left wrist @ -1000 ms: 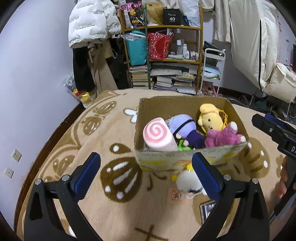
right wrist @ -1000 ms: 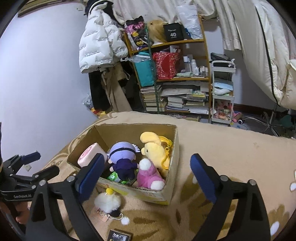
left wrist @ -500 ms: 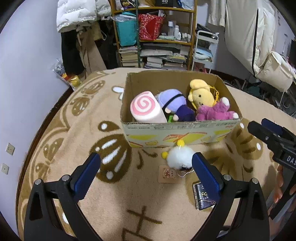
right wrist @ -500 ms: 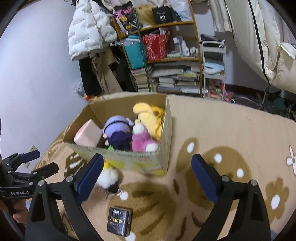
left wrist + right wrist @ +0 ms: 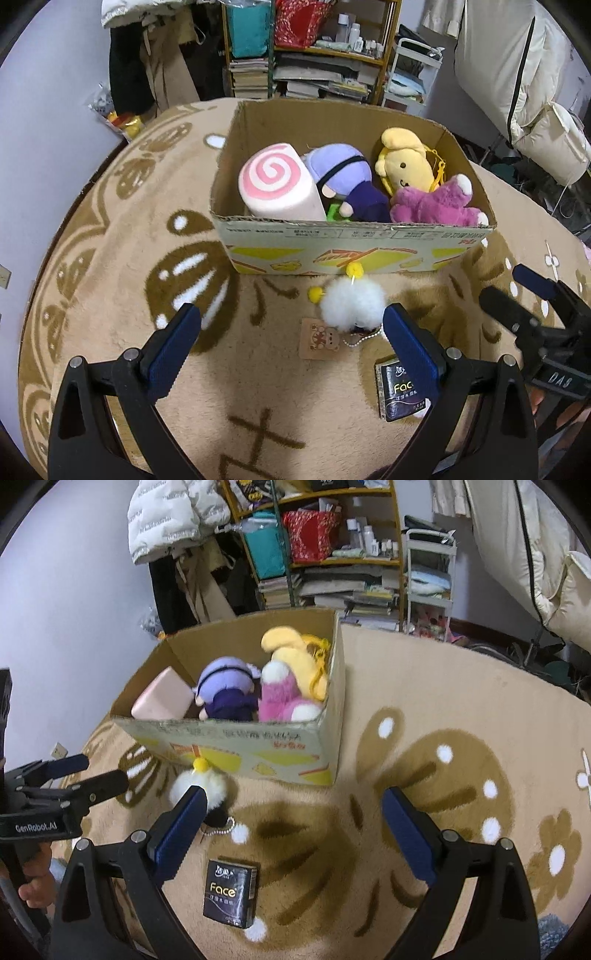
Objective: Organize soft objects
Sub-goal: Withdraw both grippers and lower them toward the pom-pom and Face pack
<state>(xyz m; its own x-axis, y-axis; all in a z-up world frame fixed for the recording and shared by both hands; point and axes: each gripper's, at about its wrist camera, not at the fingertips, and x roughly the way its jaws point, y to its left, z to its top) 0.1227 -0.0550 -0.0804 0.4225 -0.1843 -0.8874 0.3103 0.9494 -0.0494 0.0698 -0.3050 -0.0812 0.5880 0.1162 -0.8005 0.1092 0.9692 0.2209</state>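
Note:
A cardboard box (image 5: 343,247) (image 5: 236,742) on the rug holds a pink swirl roll plush (image 5: 275,186), a purple doll (image 5: 343,177), a yellow plush (image 5: 404,162) and a magenta plush (image 5: 432,203). A white fluffy pom-pom toy (image 5: 351,304) (image 5: 192,781) with yellow balls lies on the rug in front of the box, with a tag (image 5: 319,338) beside it. My left gripper (image 5: 291,339) is open, hovering just short of the pom-pom. My right gripper (image 5: 291,823) is open and empty above the rug; it also shows in the left wrist view (image 5: 517,295).
A dark "Face" tissue pack (image 5: 231,891) (image 5: 400,391) lies on the rug near both grippers. Behind the box stand a cluttered bookshelf (image 5: 314,55), hanging coats (image 5: 173,524) and a white cart (image 5: 428,572). The purple wall (image 5: 44,92) is at left.
Both grippers have tilted down and moved closer to the rug; the box, pom-pom and tissue pack now sit nearer and lower in view. Both stay open.

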